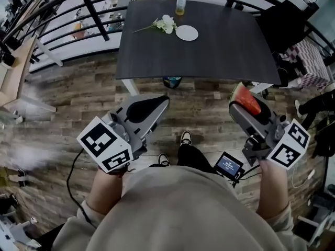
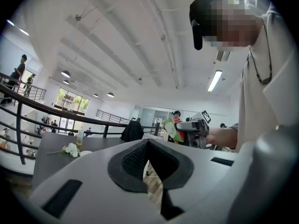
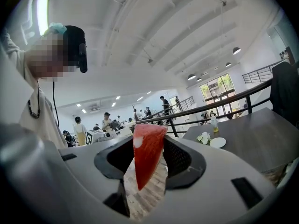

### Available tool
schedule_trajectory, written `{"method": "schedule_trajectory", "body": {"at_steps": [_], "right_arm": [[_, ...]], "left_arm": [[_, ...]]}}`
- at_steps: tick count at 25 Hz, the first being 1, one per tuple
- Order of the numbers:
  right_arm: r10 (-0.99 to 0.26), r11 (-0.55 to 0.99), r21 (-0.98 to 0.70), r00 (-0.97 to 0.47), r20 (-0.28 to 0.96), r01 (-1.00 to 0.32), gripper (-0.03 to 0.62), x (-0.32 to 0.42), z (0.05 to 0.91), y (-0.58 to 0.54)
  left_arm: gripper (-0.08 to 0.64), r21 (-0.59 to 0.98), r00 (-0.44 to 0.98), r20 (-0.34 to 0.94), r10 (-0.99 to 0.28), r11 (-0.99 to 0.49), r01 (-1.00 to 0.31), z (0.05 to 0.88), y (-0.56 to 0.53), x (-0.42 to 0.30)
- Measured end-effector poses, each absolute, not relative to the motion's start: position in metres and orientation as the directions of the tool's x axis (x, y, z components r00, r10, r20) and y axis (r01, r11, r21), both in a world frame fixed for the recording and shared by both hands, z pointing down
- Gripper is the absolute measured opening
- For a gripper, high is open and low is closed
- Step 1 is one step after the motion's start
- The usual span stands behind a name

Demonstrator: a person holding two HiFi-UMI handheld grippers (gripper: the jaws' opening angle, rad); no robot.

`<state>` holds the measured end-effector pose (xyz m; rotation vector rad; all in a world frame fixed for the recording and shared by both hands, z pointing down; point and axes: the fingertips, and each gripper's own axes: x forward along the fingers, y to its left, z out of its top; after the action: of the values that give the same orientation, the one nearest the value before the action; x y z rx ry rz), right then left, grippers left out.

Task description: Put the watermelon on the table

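A red watermelon wedge [image 1: 246,100] with a green rind sticks out of my right gripper [image 1: 242,107], whose jaws are shut on it. The right gripper view shows the wedge [image 3: 146,154] pinched between the dark pads. The same wedge [image 2: 174,129] appears far off in the left gripper view. My left gripper [image 1: 157,104] is held low at the left with its jaws closed and nothing between them. Both grippers hang over the wood floor, short of the dark table [image 1: 220,46] ahead.
On the table's far side lie a white plate [image 1: 187,33], a white flower sprig [image 1: 163,24] and a small bottle [image 1: 180,4]. A black curved railing [image 1: 63,14] runs behind and left. A dark chair with a bag [image 1: 285,20] stands at the table's right.
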<state>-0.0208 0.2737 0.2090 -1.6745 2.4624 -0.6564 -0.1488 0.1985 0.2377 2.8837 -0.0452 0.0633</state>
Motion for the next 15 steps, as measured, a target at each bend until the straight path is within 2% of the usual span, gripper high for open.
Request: {"method": "schedule_trajectory", "body": {"at_steps": [15], "right_arm": [[-0.875,0.377,-0.423,-0.466,0.127,-0.824,0.199,0.067,0.216,0.194]], "left_arm": [[0.005,0.246,0.992,0.081,-0.101,-0.962,-0.118,0.239,0.131,-0.067]]}}
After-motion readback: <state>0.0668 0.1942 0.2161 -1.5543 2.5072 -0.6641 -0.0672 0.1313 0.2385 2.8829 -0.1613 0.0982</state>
